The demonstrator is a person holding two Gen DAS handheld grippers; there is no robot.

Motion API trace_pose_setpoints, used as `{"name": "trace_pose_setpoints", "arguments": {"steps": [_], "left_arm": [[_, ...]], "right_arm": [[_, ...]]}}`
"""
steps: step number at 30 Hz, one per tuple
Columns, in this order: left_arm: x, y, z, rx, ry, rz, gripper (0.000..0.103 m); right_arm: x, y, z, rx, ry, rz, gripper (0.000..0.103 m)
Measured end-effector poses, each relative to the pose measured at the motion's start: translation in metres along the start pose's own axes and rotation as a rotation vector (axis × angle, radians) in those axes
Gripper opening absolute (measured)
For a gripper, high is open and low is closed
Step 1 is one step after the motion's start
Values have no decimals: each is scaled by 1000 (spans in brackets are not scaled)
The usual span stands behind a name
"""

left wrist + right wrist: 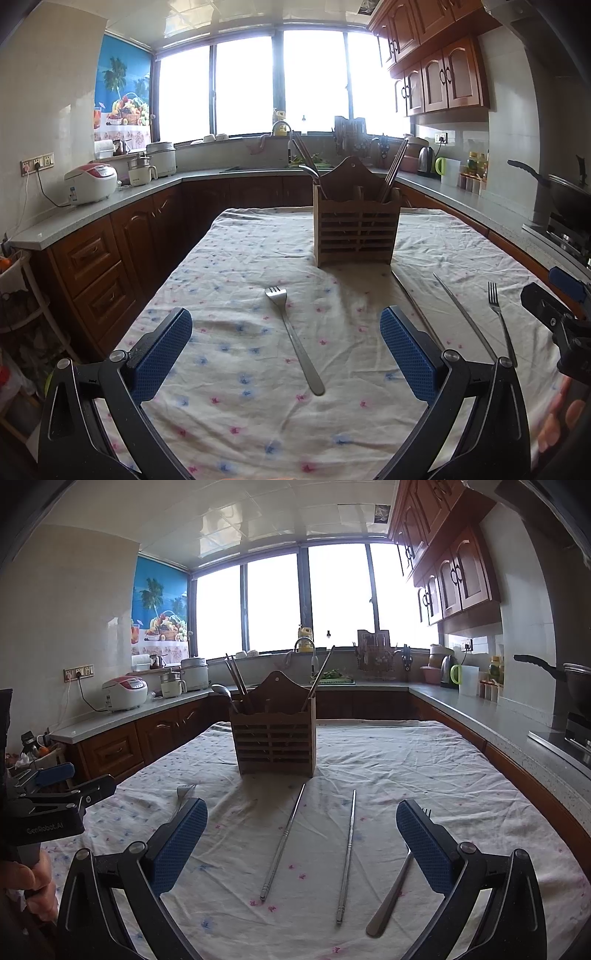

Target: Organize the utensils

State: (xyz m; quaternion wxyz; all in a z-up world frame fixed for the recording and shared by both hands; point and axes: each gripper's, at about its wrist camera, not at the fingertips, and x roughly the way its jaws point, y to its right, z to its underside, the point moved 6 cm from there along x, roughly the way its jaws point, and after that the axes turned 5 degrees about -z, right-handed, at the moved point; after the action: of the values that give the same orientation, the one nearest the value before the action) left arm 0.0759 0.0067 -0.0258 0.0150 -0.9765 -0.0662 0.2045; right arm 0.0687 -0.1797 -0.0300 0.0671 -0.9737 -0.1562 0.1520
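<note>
Both my grippers, left (286,349) and right (301,836), gape empty short of the wooden utensil holder (356,236); fork (293,338) and metal chopsticks (282,843) lie flat on wrinkled cloth (236,280), so I judge pads may skid off.

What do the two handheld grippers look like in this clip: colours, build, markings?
Both the left gripper and the right gripper have black angular frames, silver pivot bolts and blue textured finger pads. The left gripper's body reads "GenRobot.AI" in the right wrist view. Bare fingers grip the handles; no cables visible.
</note>
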Motion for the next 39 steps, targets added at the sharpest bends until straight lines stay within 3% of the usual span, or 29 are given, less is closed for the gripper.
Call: {"name": "trace_pose_setpoints", "arguments": {"steps": [39], "left_arm": [[-1,3,1,9,-4,6,103]], "right_arm": [[-4,-8,-8,-1,18,-10,103]]}}
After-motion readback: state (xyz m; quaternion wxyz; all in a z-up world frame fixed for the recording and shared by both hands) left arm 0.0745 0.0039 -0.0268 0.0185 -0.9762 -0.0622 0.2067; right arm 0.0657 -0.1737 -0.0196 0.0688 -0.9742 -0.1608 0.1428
